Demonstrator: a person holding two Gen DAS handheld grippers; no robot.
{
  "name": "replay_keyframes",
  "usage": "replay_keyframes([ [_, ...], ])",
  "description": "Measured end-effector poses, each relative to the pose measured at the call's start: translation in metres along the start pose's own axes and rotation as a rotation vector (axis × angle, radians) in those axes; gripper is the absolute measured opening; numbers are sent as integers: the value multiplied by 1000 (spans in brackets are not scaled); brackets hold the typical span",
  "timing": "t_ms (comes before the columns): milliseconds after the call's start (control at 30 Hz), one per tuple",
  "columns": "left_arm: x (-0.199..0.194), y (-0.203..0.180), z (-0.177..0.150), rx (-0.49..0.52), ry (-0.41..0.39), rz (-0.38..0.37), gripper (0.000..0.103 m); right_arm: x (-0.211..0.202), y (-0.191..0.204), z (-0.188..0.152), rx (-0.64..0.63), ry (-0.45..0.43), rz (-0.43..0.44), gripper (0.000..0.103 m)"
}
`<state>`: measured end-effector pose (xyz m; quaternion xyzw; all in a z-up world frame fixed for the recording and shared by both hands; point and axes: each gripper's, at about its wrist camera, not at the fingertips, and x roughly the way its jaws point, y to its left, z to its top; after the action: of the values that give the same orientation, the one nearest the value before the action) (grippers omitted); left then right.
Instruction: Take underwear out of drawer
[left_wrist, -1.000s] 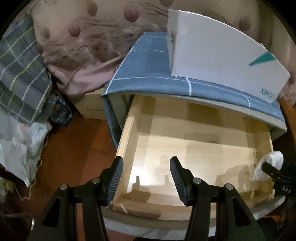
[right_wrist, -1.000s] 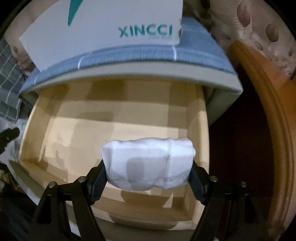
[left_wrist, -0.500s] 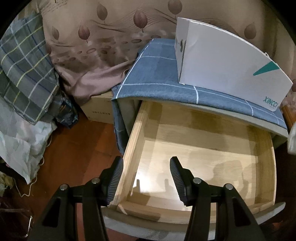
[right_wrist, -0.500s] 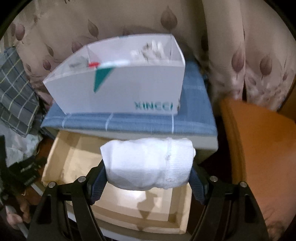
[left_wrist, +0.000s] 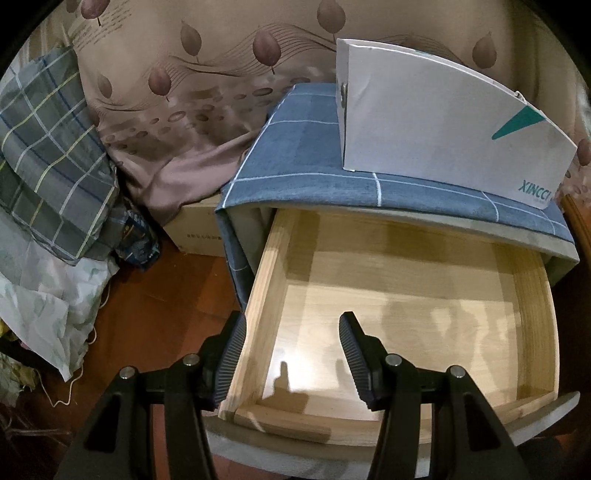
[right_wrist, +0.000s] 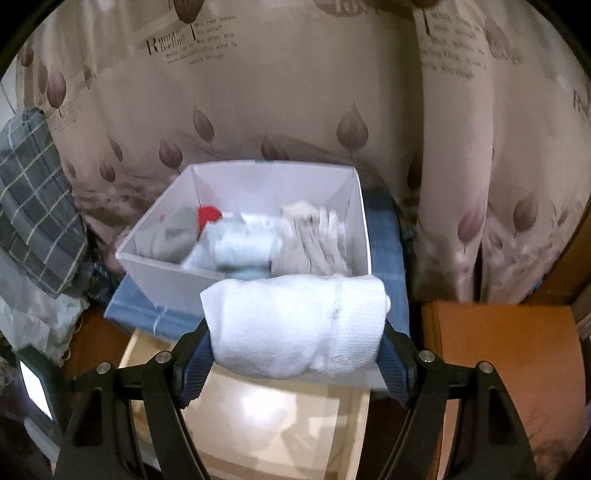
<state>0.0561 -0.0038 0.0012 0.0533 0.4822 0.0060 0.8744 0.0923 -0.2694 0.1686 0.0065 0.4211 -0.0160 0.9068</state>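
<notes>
Leaf-print curtain fills the backgrnd. Below it, cabinet w/ blue check cloth on top; white box sits on the cloth, rolled garments inside. Wooden drawer pulled out under the cloth; nothing lying on its floor in left wrist view. Right gripper clamped on rolled white underwear: roll lies crosswise btwn the two pads, ends touching each, up above the drawer, in front of the box. Left gripper wide, nothing btwn fingers, over the drawer's left front corner, left finger outside the side wall.
</notes>
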Motion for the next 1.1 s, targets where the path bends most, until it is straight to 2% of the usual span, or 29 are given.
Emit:
replay_keyframes([
  [200,0,0,0,-2,1,-2,54,24,15,41,-25,10,-3,74],
  [433,0,0,1,-11,4,-7,54,80,41,74,-64,58,-22,74],
  [633,0,2,1,-20,6,-15,54,120,51,71,-50,117,-15,74],
  [800,0,3,1,-23,5,-18,54,138,57,63,-27,140,-16,77],
  [967,0,3,1,-23,4,-25,54,136,60,60,-26,127,-28,82],
  [1100,1,1,2,-18,2,-22,54,121,57,61,-18,108,-9,91],
])
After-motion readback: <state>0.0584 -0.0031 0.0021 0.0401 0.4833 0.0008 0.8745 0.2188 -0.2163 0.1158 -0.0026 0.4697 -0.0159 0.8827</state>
